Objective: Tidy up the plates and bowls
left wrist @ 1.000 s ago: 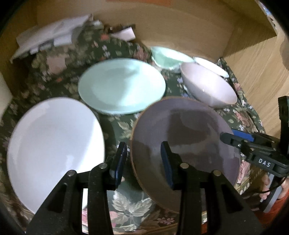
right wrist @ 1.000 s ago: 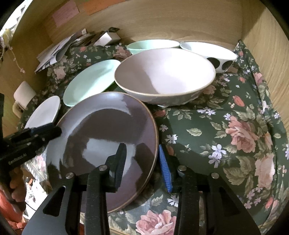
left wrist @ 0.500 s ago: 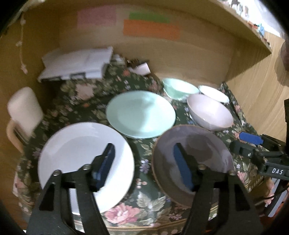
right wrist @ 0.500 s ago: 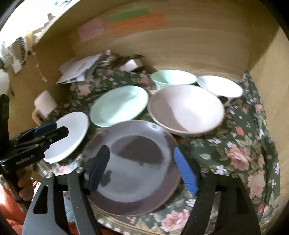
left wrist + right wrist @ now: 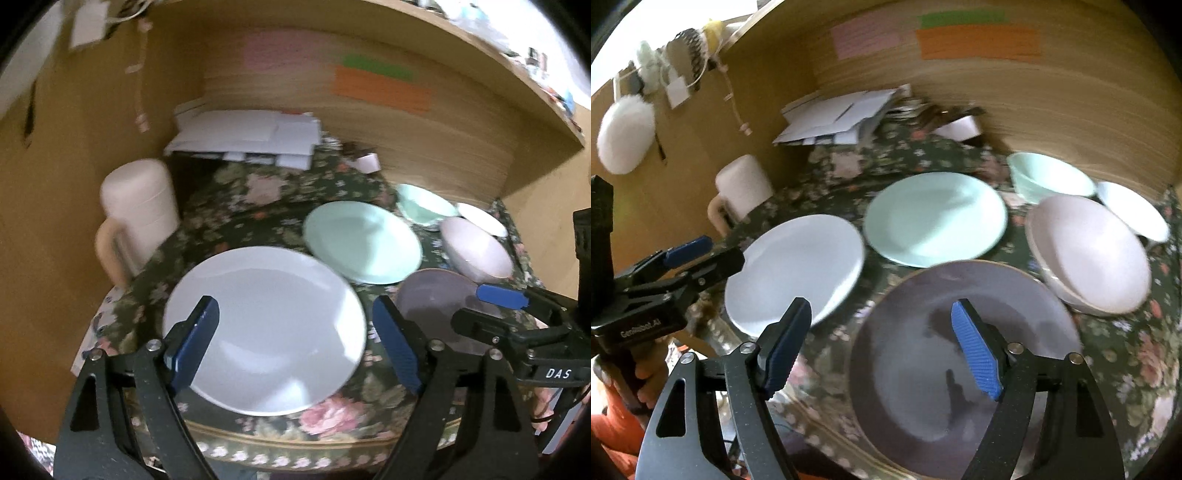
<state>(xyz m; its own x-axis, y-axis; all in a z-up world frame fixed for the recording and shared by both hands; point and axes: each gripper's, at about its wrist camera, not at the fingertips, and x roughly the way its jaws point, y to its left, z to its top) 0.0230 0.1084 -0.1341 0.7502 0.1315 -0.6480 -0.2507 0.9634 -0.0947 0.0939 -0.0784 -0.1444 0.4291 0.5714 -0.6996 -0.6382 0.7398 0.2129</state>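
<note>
On the floral cloth lie a white plate (image 5: 266,328) (image 5: 798,269), a mint plate (image 5: 362,242) (image 5: 936,218) and a dark purple plate (image 5: 964,358) (image 5: 432,299). A pale pink bowl (image 5: 1089,254) (image 5: 476,247), a mint bowl (image 5: 1049,177) (image 5: 424,203) and a white bowl (image 5: 1130,210) (image 5: 480,218) stand at the right. My left gripper (image 5: 295,343) is open and empty, above the white plate's near side. My right gripper (image 5: 882,347) is open and empty, above the purple plate's left edge.
A cream mug (image 5: 136,214) (image 5: 742,188) stands at the left by the wooden side wall. A pile of white papers (image 5: 247,138) (image 5: 838,118) lies at the back. Wooden walls close the back and right. The cloth's front edge (image 5: 295,443) hangs near me.
Both grippers have drawn back and up from the purple plate and opened wide. The left one has swung left over the white plate. The purple plate lies flat on the cloth.
</note>
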